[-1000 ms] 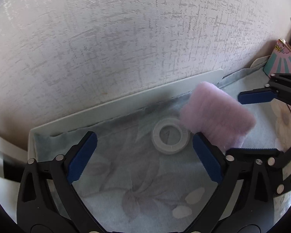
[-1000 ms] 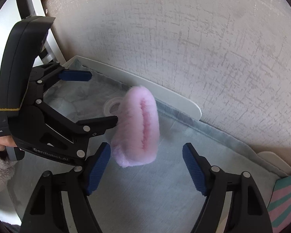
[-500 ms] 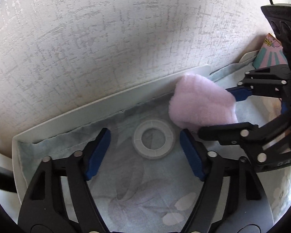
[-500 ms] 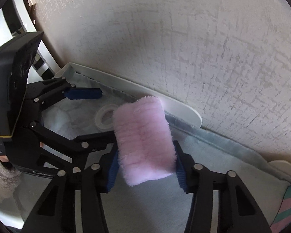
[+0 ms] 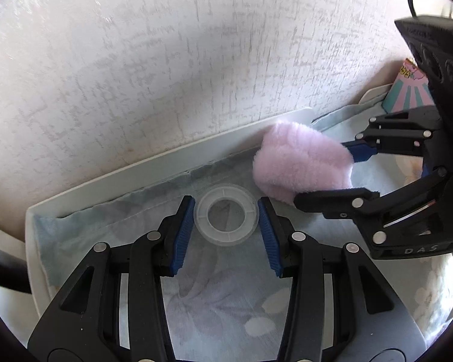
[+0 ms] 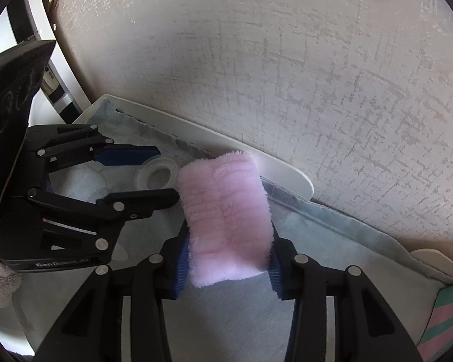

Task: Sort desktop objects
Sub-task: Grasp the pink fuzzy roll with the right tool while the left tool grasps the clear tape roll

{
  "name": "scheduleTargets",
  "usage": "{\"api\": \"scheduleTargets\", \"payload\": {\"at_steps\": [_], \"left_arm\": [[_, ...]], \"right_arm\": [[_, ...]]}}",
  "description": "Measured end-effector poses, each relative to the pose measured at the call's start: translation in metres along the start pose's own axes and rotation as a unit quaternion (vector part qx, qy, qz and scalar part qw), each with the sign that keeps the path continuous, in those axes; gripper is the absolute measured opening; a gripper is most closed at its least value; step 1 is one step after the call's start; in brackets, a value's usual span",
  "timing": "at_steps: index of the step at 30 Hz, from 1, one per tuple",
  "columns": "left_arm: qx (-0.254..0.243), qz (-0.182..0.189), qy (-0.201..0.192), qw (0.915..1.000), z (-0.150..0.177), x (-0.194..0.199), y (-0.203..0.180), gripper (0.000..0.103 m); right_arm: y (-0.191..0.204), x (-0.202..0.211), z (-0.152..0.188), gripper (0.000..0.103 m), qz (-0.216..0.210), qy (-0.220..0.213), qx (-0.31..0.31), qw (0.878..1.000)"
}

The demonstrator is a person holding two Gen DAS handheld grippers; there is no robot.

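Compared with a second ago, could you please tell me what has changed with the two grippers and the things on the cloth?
The right gripper has been closing and now clamps the pink fluffy roll, which it turned lengthwise between its pads. The left gripper moved in around the clear tape ring, its jaws closing, though contact is unclear. The ring, the floral cloth and the white tray stayed put.

Fluffy pink roll point(image 6: 226, 214) beside flat clear tape ring point(image 5: 226, 217).

Textured pale wall point(image 5: 166, 75), floral blue-grey cloth point(image 5: 220, 301) over white tabletop point(image 5: 136, 167), striped pink-teal card point(image 6: 447, 316).
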State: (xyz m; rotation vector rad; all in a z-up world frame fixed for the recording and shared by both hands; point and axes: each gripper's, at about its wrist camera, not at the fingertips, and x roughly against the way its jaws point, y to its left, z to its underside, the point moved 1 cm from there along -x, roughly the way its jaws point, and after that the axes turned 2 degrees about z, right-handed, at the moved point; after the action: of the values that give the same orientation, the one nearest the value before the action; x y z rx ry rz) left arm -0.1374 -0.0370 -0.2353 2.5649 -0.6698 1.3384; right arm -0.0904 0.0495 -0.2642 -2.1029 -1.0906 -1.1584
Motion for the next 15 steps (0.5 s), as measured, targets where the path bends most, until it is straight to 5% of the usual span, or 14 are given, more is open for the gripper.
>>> {"api": "scheduleTargets", "payload": {"at_steps": [15], "left_arm": [[0.029, 0.001, 0.009, 0.9995, -0.049, 0.079, -0.007, 0.040]], "right_arm": [[0.004, 0.097, 0.000, 0.038, 0.004, -0.006, -0.025, 1.000]]}}
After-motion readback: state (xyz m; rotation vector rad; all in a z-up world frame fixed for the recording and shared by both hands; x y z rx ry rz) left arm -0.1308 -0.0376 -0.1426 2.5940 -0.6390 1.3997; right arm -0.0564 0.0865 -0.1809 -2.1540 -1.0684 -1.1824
